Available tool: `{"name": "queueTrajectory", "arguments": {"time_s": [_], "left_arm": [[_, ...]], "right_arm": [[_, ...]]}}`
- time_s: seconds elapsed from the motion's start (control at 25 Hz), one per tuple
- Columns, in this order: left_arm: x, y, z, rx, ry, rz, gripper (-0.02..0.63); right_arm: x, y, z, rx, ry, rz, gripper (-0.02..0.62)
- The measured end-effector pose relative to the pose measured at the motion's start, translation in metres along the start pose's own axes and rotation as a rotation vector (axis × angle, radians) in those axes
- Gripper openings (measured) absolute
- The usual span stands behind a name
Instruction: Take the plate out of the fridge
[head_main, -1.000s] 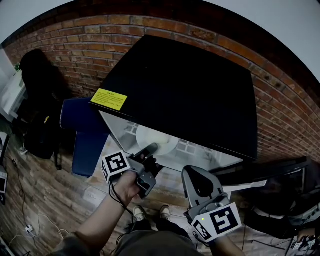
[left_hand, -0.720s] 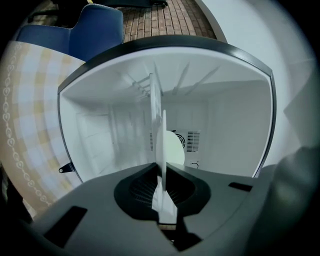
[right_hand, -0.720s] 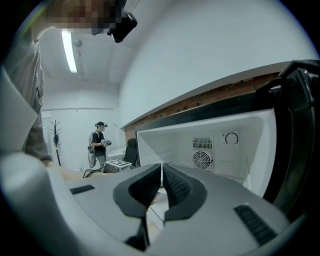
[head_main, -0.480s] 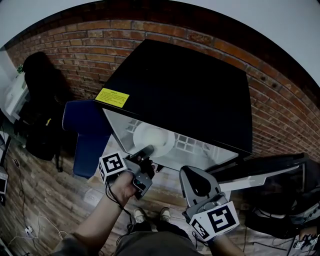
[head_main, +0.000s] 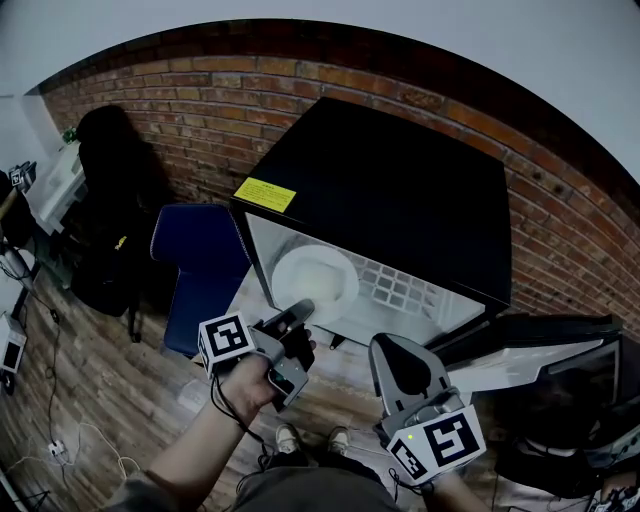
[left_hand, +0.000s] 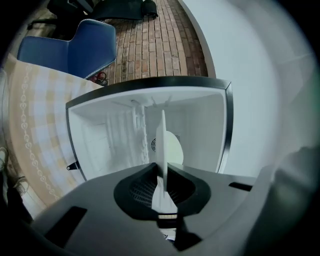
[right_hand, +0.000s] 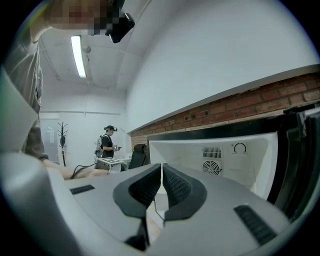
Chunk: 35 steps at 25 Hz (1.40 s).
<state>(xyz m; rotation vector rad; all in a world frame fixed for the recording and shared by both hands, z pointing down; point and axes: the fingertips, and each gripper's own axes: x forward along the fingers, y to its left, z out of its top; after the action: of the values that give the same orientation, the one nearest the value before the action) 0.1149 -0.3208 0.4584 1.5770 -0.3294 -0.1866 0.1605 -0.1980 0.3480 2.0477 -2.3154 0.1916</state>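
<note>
A round white plate is at the open front of the black fridge, above its white wire shelf. My left gripper is shut on the plate's near rim. In the left gripper view the plate stands edge-on between the pads of the left gripper, with the white fridge interior behind it. My right gripper hangs below the fridge front, shut and empty. In the right gripper view the right gripper has its tips touching.
The fridge door hangs open on the right. A blue chair stands left of the fridge, with a dark bag beyond it by the brick wall. Another person stands far off across the room.
The head view has swung, so fridge and chair sit further right. The left gripper keeps its hold on the plate. The right gripper has barely moved.
</note>
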Motion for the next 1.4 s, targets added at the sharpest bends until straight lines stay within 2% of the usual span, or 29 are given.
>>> {"name": "queueTrajectory", "arguments": {"time_s": [0.44, 0.96, 1.4], "left_arm": [[-0.063, -0.040, 0.012, 0.025, -0.104, -0.056, 0.041], [-0.142, -0.052, 0.039, 0.039, -0.264, -0.068, 0.041], [-0.191, -0.051, 0.052, 0.054, -0.349, -0.073, 0.041]], "right_arm": [[0.001, 0.033, 0.025, -0.039, -0.065, 0.086, 0.032], [0.017, 0.075, 0.040, -0.067, -0.098, 0.208, 0.032], [0.034, 0.111, 0.040, -0.072, -0.098, 0.298, 0.032]]}}
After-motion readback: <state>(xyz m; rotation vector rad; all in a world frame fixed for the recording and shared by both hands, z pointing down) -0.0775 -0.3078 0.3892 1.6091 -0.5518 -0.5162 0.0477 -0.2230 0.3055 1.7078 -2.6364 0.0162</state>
